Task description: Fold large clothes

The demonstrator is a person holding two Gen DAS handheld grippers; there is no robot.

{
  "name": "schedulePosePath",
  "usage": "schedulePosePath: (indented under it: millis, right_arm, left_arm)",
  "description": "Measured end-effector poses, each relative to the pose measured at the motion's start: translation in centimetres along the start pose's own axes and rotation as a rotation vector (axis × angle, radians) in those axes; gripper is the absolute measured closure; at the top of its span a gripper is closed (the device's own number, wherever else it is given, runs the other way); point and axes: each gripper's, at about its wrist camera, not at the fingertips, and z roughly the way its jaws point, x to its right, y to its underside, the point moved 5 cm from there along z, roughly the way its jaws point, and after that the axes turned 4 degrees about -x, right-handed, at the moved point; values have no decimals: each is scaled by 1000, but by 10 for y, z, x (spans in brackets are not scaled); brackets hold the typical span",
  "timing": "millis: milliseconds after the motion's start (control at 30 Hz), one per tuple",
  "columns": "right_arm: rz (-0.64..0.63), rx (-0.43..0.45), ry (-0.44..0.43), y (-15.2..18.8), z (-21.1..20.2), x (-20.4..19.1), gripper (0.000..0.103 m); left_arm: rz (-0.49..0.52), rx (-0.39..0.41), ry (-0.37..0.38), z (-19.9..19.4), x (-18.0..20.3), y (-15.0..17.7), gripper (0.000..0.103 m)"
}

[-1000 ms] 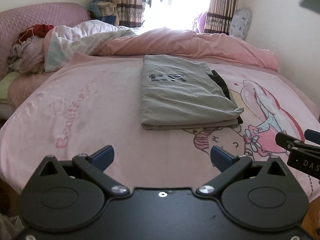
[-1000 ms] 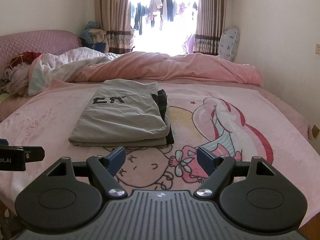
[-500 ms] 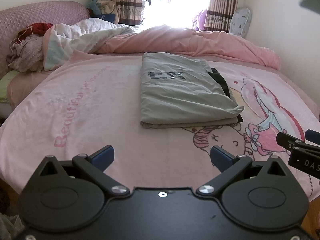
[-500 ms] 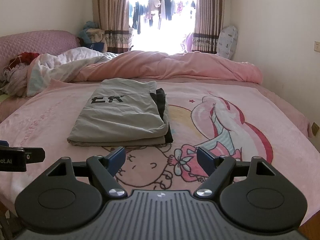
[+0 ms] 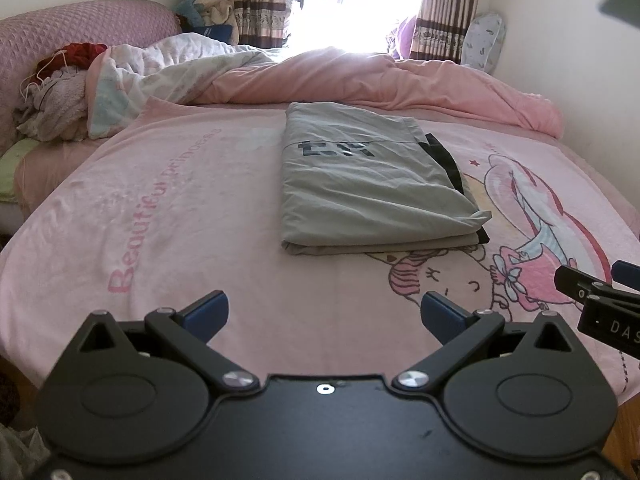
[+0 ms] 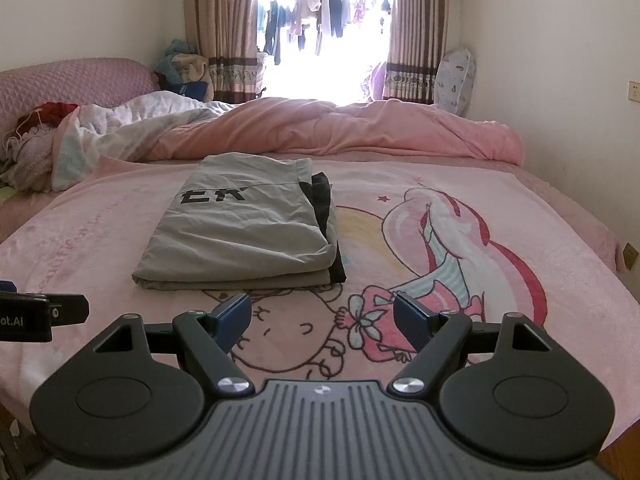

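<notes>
Pink blanket (image 5: 224,240) covers a wide bed in a small white-walled bedroom. Nearest each camera, a black two-finger gripper hangs over the blanket's near edge. The left gripper (image 5: 325,312) has its blue-tipped fingers spread wide apart and grasps nothing. The right gripper (image 6: 322,316) is likewise spread wide and empty. Each tool's edge shows in the other's view, cut off by the frame.

Beyond the grippers, well apart from both, lies the folded grey garment (image 6: 244,232), a neat rectangle near the middle of the bed, with a black layer peeking out along its right side and lower corner. Dark block letters on it read roughly "ER"; the fold hides the rest.

Pink lettering on the blanket reads "Beautiful princess", beside a cartoon girl (image 6: 436,264). Partial white print on the tools reads "DAS" and "ot.AI".

Farther back a rumpled pink duvet (image 6: 360,128) crosses the bed, with a heap of clothes (image 5: 52,96) at the left by a quilted pink headboard. Striped curtains (image 6: 216,32) frame an overexposed window; hanging laundry outside is barely distinguishable.
</notes>
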Motion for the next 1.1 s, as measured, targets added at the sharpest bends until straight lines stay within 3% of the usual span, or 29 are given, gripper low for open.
schedulePosePath:
  millis: [1100]
  right_arm:
    - [1, -6, 0, 1, 3, 2, 9]
  left_arm:
    - [21, 4, -11, 4, 3, -2, 0]
